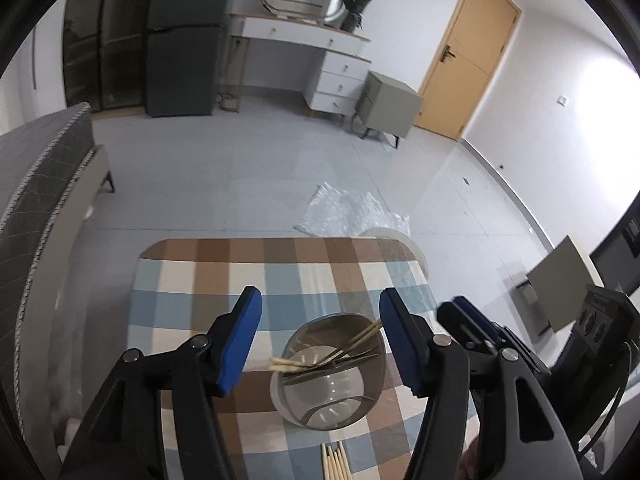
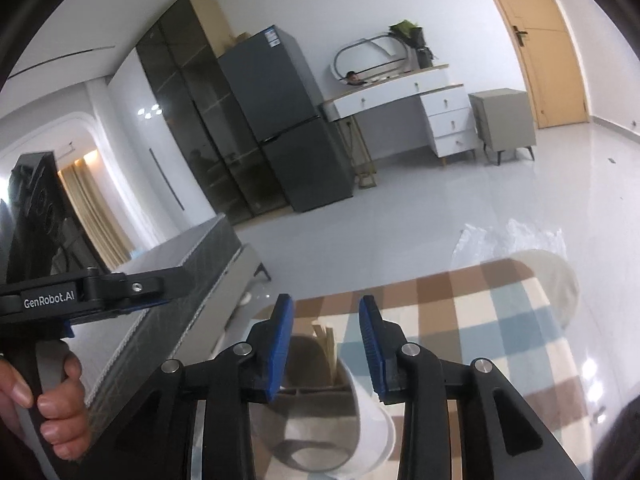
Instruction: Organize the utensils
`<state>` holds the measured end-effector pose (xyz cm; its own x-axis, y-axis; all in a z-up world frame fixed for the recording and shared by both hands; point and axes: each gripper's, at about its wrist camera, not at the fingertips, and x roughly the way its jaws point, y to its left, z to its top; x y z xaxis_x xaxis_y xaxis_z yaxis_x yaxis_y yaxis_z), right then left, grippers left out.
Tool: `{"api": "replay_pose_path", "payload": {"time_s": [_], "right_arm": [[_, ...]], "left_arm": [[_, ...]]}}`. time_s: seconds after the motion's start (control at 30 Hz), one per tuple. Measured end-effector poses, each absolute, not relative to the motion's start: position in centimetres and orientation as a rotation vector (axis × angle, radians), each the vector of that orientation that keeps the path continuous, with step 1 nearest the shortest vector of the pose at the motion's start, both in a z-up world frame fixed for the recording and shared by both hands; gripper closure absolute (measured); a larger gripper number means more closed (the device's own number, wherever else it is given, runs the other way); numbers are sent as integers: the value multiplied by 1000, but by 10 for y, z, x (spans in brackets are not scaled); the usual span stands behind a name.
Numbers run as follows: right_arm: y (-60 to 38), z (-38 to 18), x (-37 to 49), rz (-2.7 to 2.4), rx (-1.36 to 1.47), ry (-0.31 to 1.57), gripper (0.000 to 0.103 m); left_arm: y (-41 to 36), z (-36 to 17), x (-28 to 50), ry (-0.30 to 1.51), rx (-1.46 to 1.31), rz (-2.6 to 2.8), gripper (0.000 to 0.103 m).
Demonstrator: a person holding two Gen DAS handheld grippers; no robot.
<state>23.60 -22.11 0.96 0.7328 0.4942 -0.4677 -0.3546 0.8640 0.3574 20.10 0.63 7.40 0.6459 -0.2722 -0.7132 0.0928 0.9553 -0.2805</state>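
loose chopsticks (image 1: 334,462) lie at the near edge of the counter (image 1: 192,280), not put away yet. just past them stands the clear holder (image 1: 328,372) with a few chopsticks already inside, so the job is partly done. left gripper (image 1: 320,344) is wide and holds nothing. right gripper (image 2: 326,350) is partly open over the holder, maybe empty.
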Motion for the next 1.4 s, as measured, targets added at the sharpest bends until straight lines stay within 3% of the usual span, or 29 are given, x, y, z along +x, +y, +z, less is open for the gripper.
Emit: {"api": "replay_pose_path", "payload": {"time_s": [0.07, 0.13, 0.2, 0.4, 0.83, 0.9, 1.4], "right_arm": [[-224, 15, 227, 467, 254, 570, 60], [-228, 24, 215, 457, 248, 555, 46], [-231, 31, 205, 453, 244, 543, 39], [-237, 50, 176, 443, 233, 491, 25], [-254, 68, 127, 407, 224, 419, 10], [-255, 66, 121, 404, 221, 415, 9], [-264, 33, 81, 387, 209, 439, 0]], "left_arm": [[8, 79, 194, 829, -215, -188, 41], [8, 87, 183, 804, -196, -160, 37], [6, 93, 172, 787, -182, -153, 35], [4, 104, 149, 745, -150, -124, 27], [-4, 110, 103, 670, -130, -125, 25], [-5, 107, 98, 662, -122, -118, 21], [-7, 64, 67, 653, -126, -108, 20]]}}
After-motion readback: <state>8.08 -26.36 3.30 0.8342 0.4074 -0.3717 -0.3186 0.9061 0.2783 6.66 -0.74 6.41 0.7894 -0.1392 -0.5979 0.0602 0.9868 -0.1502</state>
